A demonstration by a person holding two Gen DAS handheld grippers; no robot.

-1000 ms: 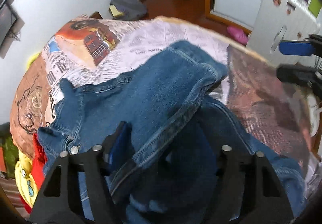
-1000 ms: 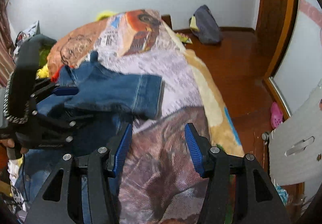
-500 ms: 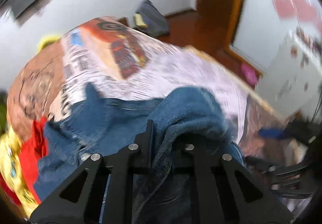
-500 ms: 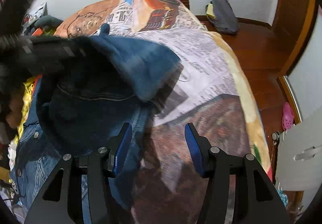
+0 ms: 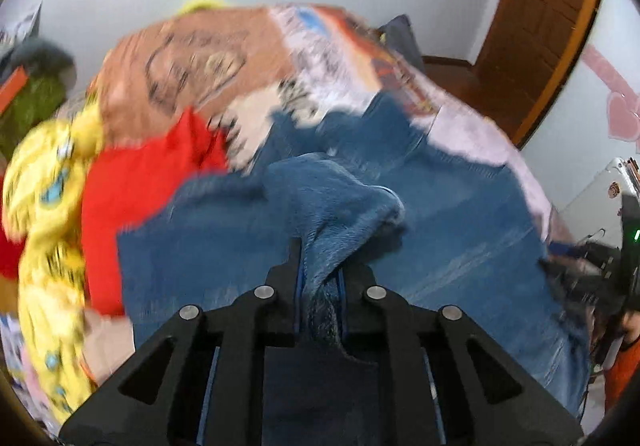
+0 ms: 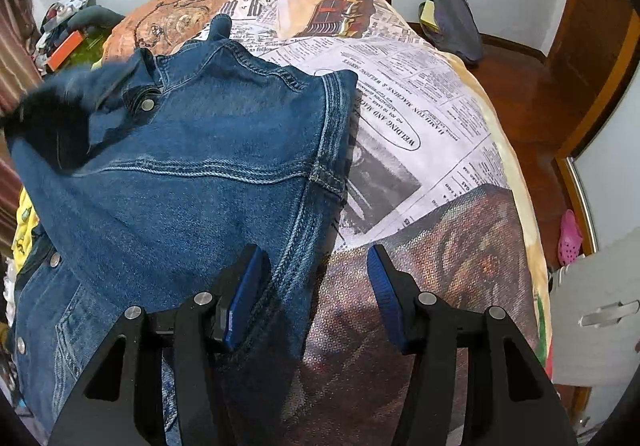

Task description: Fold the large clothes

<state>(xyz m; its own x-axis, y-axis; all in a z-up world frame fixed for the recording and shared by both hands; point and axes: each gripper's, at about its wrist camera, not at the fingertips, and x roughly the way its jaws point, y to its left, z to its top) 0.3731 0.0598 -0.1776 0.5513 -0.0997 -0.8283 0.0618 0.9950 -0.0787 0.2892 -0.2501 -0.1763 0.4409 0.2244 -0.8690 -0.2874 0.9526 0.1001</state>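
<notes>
A blue denim jacket lies spread on a bed covered by a newspaper-print blanket. In the left wrist view my left gripper pinches a bunched fold of the jacket between its pads, lifted off the rest; its jaws are opening slightly, with the cloth still between them. It shows as a dark blur at the jacket's far left corner. My right gripper hovers over the jacket's near right edge. Its jaws are opening, the left finger over denim, the right over blanket, pressing on nothing.
Red and yellow clothes are heaped at the bed's left side. A dark bag and a pink shoe lie on the wooden floor to the right. A white cabinet stands near the bed's right corner.
My left gripper shut on the jacket's fold and swept it quickly leftward across the jacket, rolling as it went. The folded sleeve part now lies over the jacket body. The right gripper sank a little.
</notes>
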